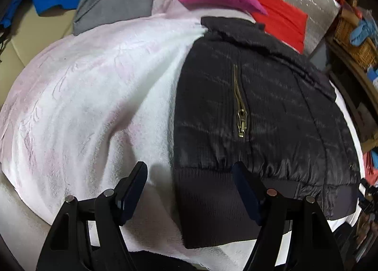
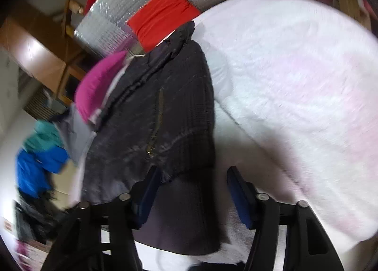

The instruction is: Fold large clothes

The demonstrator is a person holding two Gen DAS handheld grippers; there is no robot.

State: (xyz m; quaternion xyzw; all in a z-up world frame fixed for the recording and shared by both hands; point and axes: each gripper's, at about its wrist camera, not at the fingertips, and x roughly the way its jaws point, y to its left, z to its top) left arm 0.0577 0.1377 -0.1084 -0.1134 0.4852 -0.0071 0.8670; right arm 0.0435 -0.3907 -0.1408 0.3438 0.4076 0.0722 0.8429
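- Tongs: I read my left gripper [image 1: 189, 190] as wide, straddling a corner of the ribbed hem [image 1: 200, 200] without pinching; my right gripper [image 2: 191, 197] is half wide, nothing clamped.
- Black jacket [image 1: 259, 105] lies flat on the white blanket [image 1: 94, 93], hem nearest me.
- Procedure: I should seat both pads on the hem corners, then lift evenly.
- Markings: none legible; brass zipper [image 1: 241, 115] only.

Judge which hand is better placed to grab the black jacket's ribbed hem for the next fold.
Both are close, but the right looks slightly better placed: the right gripper has the black jacket hem corner between its open fingers. The left gripper straddles the hem's other corner.
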